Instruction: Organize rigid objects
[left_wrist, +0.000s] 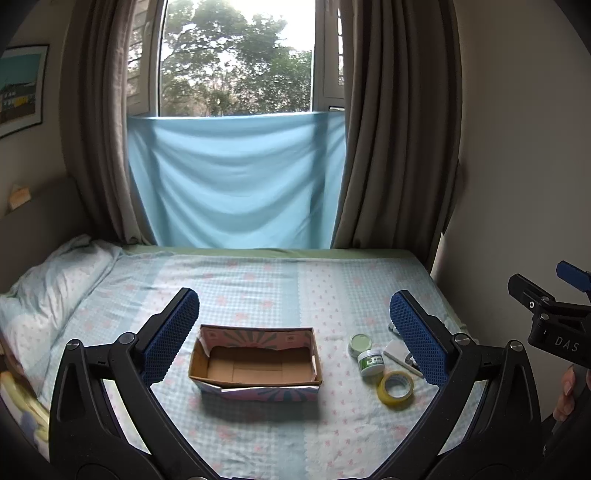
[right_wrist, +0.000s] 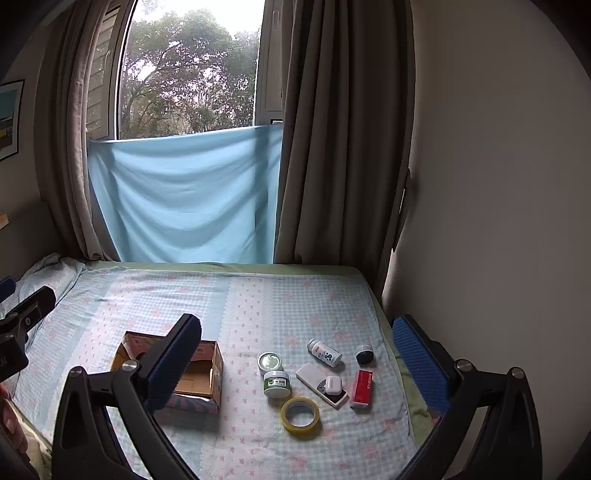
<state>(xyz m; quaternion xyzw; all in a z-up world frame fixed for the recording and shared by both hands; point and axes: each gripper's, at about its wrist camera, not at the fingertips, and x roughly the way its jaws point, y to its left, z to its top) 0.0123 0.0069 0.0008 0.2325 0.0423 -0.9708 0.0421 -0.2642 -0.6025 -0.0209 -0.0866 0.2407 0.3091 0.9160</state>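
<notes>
Daylight enters through the window (left_wrist: 236, 59) at the far wall; the sky area is overexposed to white. The room interior is dim by comparison. The curtains (left_wrist: 399, 122) and side walls read dark. The cardboard box (left_wrist: 255, 360) casts a soft shadow toward the camera on the bed (left_wrist: 258, 280). Both fisheye views curve straight lines and vignette to black at the corners. Near edges are slightly blurred.

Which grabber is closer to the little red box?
The right gripper. The red box lies between its open fingers, nearer the right one. The left gripper frames the cardboard box, further left.
</notes>
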